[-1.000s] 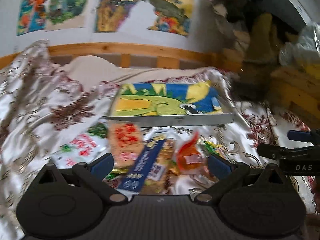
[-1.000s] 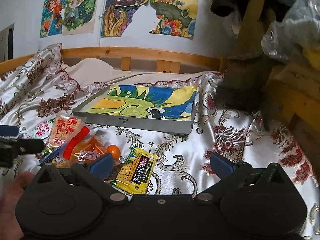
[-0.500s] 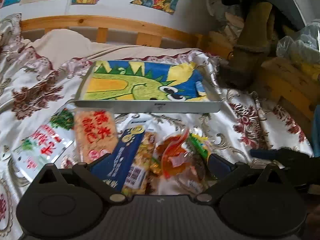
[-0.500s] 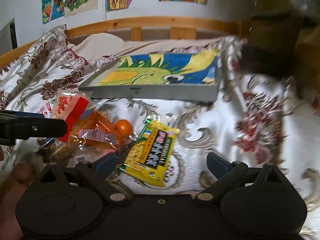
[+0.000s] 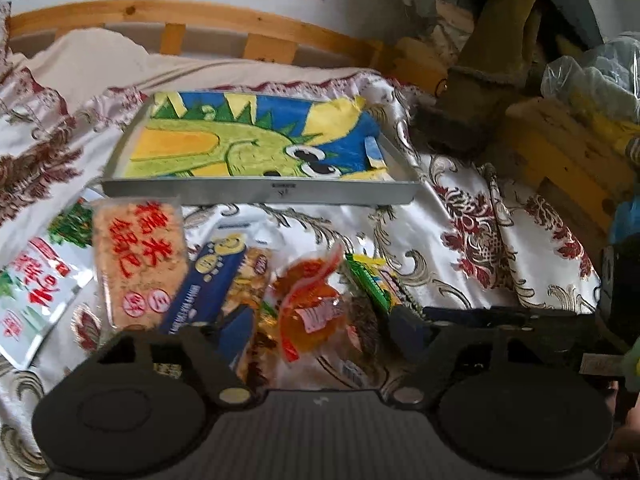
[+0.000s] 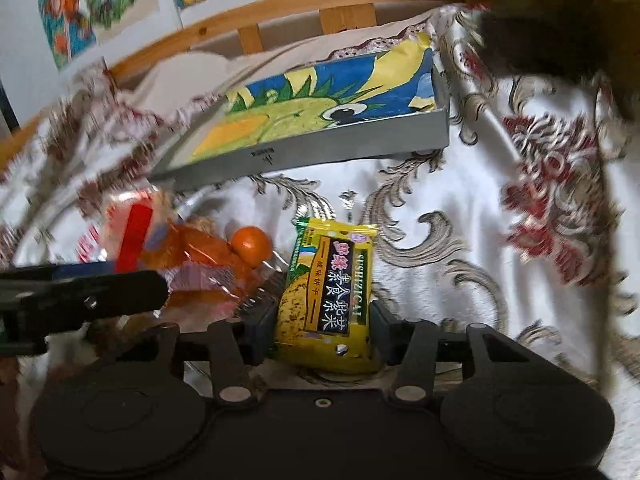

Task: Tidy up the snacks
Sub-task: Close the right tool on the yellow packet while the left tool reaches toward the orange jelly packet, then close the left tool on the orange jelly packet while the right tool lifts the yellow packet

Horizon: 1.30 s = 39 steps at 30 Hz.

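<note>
Snacks lie on a patterned bedspread in front of a grey tray point(image 5: 256, 196) lined with a dragon drawing. My left gripper point(image 5: 320, 328) hangs low over the pile. Its jaws are closing around an orange clear packet point(image 5: 312, 308), and the pads do not visibly press it. Beside it lie a blue packet point(image 5: 208, 288), a rice-cracker packet point(image 5: 140, 264) and a white-green packet point(image 5: 36, 296). My right gripper point(image 6: 322, 330) is closing on a yellow snack packet point(image 6: 332, 292); both pads touch its edges. The tray point(image 6: 304, 152) lies beyond.
A wooden bed rail point(image 5: 256, 32) and wall drawings stand behind the tray. Brown boots point(image 5: 492, 72), a wooden crate point(image 5: 560, 160) and a plastic bag point(image 5: 592, 80) crowd the right side. A small orange ball point(image 6: 251, 244) lies next to the orange packet.
Both grippers came forward and down toward the snacks and tilted lower. Both pairs of jaws narrowed, the right one from wide open to flanking the yellow packet.
</note>
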Each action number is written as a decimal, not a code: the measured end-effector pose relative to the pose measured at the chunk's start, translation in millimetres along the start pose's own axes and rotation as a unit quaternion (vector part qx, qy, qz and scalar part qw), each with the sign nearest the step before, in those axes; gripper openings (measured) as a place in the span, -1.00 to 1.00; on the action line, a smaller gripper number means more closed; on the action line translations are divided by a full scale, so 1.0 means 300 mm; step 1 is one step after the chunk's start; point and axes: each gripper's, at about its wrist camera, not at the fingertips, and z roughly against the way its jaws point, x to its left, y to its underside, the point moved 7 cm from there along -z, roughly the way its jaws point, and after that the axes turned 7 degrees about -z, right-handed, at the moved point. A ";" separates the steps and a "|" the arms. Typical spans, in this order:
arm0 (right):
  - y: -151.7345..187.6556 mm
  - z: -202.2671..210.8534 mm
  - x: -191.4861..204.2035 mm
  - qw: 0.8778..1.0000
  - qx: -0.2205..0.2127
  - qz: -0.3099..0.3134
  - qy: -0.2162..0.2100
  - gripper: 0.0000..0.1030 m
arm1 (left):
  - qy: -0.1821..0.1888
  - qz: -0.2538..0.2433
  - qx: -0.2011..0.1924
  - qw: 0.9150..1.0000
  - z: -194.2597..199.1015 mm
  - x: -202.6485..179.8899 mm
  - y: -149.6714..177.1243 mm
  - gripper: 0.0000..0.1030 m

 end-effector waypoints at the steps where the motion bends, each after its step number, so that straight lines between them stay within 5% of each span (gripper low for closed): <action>1: -0.004 0.009 -0.003 1.000 -0.003 0.007 0.005 -0.02 | 0.001 0.001 0.002 1.000 -0.005 -0.002 0.000 0.35; 8: -0.033 0.055 -0.061 0.998 0.007 0.041 0.043 -0.03 | -0.002 -0.009 0.011 1.000 -0.049 -0.032 -0.004 0.15; 17: -0.054 0.047 -0.145 0.997 0.031 0.033 0.062 -0.03 | 0.036 -0.018 -0.015 0.999 -0.049 -0.092 -0.012 0.14; 25: -0.069 0.028 -0.193 0.998 0.043 0.001 0.055 0.03 | 0.015 -0.044 0.004 0.999 -0.111 -0.129 0.016 0.14; 32: -0.067 0.017 -0.178 0.998 0.036 -0.005 0.050 0.06 | 0.006 0.020 -0.017 1.000 -0.094 -0.058 -0.004 0.18; 39: -0.071 -0.012 -0.155 0.999 0.019 -0.017 0.028 0.12 | -0.047 0.095 0.017 0.994 -0.146 0.011 -0.004 0.19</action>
